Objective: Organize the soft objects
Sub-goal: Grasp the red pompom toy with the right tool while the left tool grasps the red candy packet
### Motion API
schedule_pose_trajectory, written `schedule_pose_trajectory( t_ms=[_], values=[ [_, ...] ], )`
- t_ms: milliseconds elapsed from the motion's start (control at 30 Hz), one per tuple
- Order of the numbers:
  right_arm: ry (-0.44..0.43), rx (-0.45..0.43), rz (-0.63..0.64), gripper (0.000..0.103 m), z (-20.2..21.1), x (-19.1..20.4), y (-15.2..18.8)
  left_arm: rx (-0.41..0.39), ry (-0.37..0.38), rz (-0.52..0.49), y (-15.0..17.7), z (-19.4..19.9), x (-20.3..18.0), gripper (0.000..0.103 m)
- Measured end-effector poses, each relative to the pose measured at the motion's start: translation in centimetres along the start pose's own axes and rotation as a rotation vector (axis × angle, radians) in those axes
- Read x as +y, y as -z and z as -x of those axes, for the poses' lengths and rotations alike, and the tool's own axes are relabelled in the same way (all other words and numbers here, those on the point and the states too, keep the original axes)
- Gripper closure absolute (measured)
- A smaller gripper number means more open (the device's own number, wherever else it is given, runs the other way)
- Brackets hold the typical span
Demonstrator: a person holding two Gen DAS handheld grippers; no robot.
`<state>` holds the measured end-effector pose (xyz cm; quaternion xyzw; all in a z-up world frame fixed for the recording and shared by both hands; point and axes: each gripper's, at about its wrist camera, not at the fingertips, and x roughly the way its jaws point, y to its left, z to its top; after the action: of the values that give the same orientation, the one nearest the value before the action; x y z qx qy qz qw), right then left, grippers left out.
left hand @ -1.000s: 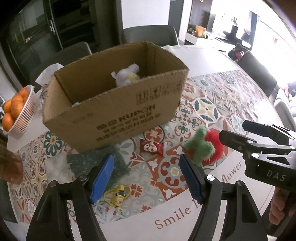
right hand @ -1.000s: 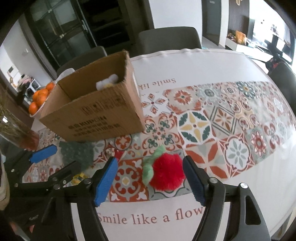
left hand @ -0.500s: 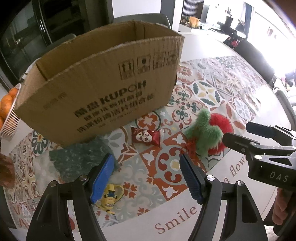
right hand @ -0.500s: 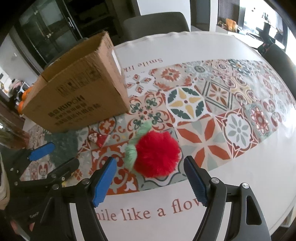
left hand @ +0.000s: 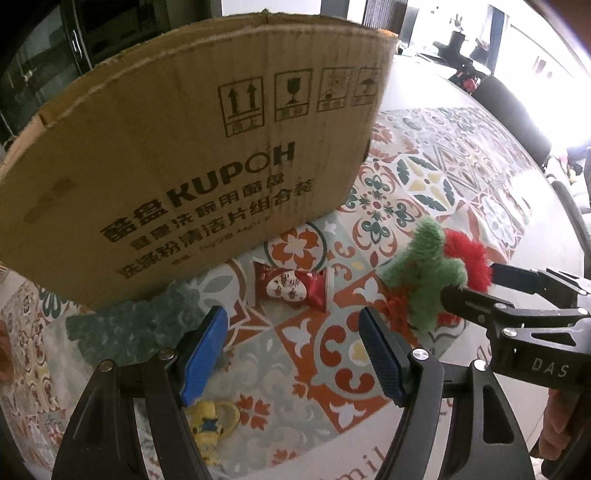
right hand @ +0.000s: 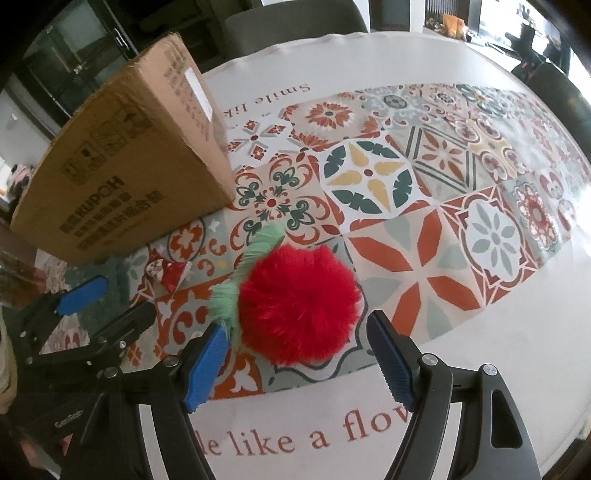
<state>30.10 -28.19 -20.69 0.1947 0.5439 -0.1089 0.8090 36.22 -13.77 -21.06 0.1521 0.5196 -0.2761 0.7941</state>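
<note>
A red fluffy pompom with a green plush stem (right hand: 295, 306) lies on the patterned tablecloth just ahead of my open right gripper (right hand: 297, 365), level with its fingertips; it also shows in the left wrist view (left hand: 439, 269). My open, empty left gripper (left hand: 291, 350) hovers low in front of a small red-and-white pouch (left hand: 291, 286). A dark green fuzzy cloth (left hand: 125, 328) lies at its left finger, a yellow minion toy (left hand: 210, 421) under it. The cardboard box (left hand: 184, 177) stands right behind; its inside is hidden.
The box also shows in the right wrist view (right hand: 122, 166), left of the pompom. The right gripper (left hand: 517, 306) reaches in from the right in the left wrist view. Dark chairs (right hand: 295, 18) stand around the round table.
Both grippers have moved down and forward toward the table. The box now fills the left view and hides its contents. The pompom is closer between the right fingers.
</note>
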Motion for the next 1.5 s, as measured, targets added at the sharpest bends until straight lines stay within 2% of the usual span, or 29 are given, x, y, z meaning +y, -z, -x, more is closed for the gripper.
schedule_pose_trajectory(
  t_ms=[433, 800, 933, 1000, 1167, 1500],
  values=[
    [0.006, 0.018, -0.001, 0.027, -2.8, -0.2, -1.3, 0.037, 0.024, 0.015, -1.5, -3.7, 1.1, 0.031],
    [0.003, 0.021, 0.014, 0.029, -3.9, -0.1, -1.9, 0.031, 0.020, 0.021, -2.2, -5.1, 1.1, 0.034],
    [-0.002, 0.015, 0.018, 0.037, -3.9, -0.2, -1.9, 0.021, 0.019, 0.028, -2.4, -5.1, 1.0, 0.040],
    [-0.008, 0.009, 0.020, 0.045, -3.9, -0.1, -2.0, 0.014, 0.024, 0.034, -2.3, -5.0, 1.1, 0.043],
    [-0.003, -0.001, 0.040, 0.053, -3.6, 0.2, -1.8, -0.001, 0.035, 0.066, -1.6, -4.2, 1.3, 0.051],
    [-0.025, -0.021, 0.072, 0.058, -2.1, 0.7, -1.2, -0.013, 0.047, 0.127, 0.5, -2.4, 1.3, 0.053]
  ],
)
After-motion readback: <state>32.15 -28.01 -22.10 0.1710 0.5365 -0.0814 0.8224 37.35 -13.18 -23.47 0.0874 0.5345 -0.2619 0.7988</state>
